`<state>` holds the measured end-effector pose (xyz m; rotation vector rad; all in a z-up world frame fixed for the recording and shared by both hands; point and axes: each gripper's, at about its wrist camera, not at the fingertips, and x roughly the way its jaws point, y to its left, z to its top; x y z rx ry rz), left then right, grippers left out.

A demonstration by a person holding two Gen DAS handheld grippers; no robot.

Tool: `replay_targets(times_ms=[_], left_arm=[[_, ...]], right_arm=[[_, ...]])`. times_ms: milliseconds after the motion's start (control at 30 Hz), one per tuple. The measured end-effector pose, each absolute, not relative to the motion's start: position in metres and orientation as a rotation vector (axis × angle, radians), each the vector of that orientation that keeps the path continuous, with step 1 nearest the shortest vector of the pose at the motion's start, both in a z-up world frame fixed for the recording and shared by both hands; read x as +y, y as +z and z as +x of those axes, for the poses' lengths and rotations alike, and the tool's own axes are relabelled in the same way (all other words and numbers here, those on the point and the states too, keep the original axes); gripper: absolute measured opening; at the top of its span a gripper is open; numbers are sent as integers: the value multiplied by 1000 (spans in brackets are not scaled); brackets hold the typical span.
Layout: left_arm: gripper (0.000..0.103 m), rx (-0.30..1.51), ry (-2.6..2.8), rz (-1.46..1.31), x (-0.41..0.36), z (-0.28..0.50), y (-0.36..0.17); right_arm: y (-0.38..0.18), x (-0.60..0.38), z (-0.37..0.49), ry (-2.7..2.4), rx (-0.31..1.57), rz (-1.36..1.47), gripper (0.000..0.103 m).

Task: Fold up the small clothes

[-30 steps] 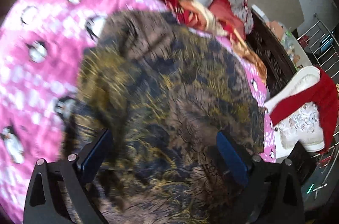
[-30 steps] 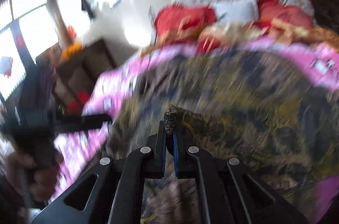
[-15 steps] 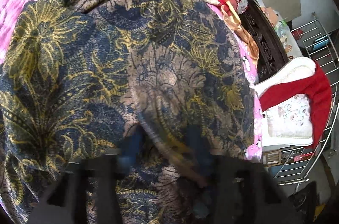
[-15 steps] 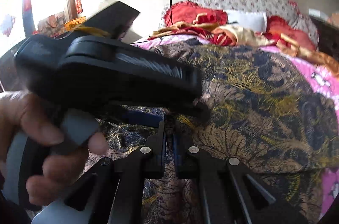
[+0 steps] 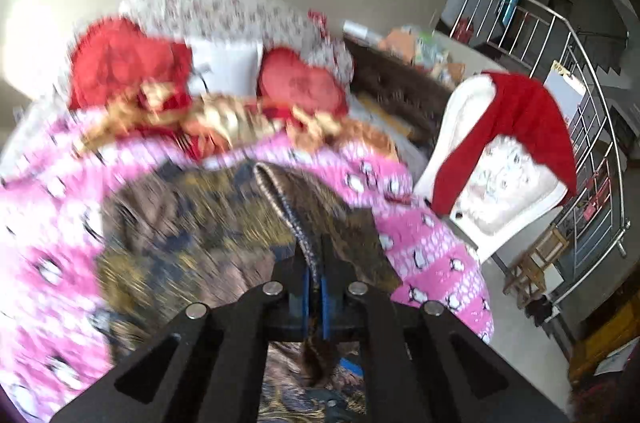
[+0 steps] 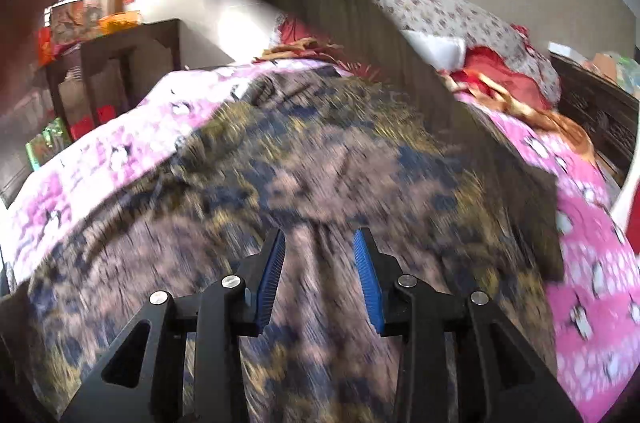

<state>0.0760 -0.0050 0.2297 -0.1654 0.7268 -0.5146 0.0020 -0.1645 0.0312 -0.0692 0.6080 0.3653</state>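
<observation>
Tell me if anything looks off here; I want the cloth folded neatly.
The patterned cloth lies rumpled across the pink bedspread, not flat. The left tongs pinch one edge, lifted into a ridge, while the right tongs are opening with nothing gripped. Motion blur hides finer detail.

grippers: two, left and right
patterned cloth: one
pink bedspread: one
white chair: one
red garment on chair: one
white pillow: one
</observation>
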Motion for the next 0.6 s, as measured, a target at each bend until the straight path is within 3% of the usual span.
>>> replay_targets(times_ms=[200,400,500,600], left_arm=[[4,731,-366,-178,73,79,228],[4,993,-254,-235,122,114,105],[8,1115,-163,-185,131,121,47],[23,1098,-113,-222,147,109,40]], right_arm=[[18,-158,14,284,676,-99,44],[14,-162,15,281,701,-80,44],[17,-170,20,292,716,-30,44],[37,-202,21,301,673,82,44]])
